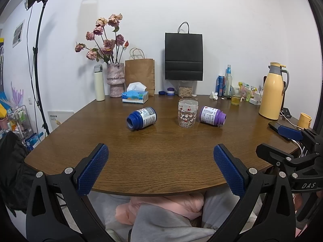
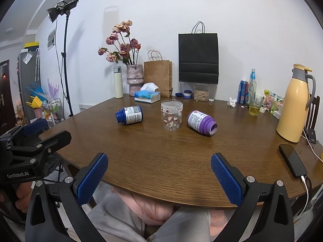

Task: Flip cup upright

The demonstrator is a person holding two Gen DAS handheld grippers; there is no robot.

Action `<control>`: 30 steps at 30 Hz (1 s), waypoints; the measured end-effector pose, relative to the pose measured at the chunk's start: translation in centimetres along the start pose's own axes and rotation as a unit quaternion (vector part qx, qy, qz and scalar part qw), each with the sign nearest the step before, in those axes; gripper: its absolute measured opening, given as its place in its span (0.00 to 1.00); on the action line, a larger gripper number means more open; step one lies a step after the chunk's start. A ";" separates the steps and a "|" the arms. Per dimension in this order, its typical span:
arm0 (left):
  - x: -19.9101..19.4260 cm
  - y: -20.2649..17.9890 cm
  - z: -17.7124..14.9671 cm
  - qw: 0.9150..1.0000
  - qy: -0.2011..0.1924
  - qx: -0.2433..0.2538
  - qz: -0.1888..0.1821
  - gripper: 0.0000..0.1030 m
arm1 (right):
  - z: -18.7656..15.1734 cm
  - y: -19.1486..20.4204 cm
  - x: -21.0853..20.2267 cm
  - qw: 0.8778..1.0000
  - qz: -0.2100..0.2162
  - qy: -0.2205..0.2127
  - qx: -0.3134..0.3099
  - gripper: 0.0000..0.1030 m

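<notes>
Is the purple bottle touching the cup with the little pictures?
Apart. In the right wrist view, a strip of bare brown table shows between the cup and the purple bottle lying on its side.

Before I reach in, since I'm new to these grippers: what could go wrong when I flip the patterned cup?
1. The clear cup looks smooth and hard; the pads may slip or it may drop mid-flip.
2. The blue bottle and purple bottle lie on their sides close by, mouths open; a wide approach could set them rolling.
3. Both the left gripper and right gripper wait open at the table edge; reaching together, they might collide.
</notes>
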State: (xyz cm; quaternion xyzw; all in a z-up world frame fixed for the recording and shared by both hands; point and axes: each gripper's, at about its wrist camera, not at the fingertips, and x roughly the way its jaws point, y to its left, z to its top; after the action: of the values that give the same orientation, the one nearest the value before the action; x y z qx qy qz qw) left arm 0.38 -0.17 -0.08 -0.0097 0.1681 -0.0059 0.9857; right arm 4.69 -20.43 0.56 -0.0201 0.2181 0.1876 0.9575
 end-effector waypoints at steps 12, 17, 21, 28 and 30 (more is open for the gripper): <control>-0.2 -0.2 -0.1 1.000 -0.001 0.002 0.003 1.00 | 0.0 0.0 0.0 1.000 0.000 0.001 0.002 1.00; -0.2 -0.1 -0.1 1.000 -0.003 0.002 0.004 1.00 | 0.0 0.0 0.0 1.000 -0.001 0.000 0.002 1.00; -0.1 0.0 0.0 1.000 -0.002 0.000 0.003 1.00 | 0.0 0.0 -0.1 1.000 -0.001 0.000 0.002 1.00; 0.1 0.2 -0.1 1.000 0.003 -0.001 0.002 1.00 | 0.0 0.0 0.5 1.000 -0.004 0.009 -0.002 1.00; 0.5 0.5 0.0 1.000 0.003 0.000 0.002 1.00 | 0.2 -0.5 0.8 1.000 0.002 0.008 0.004 1.00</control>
State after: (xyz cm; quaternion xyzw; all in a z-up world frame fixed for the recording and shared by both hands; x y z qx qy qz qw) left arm 0.88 0.35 -0.27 -0.0091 0.1710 -0.0042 0.9852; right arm 5.63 -20.54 0.33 -0.0172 0.2270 0.1883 0.9554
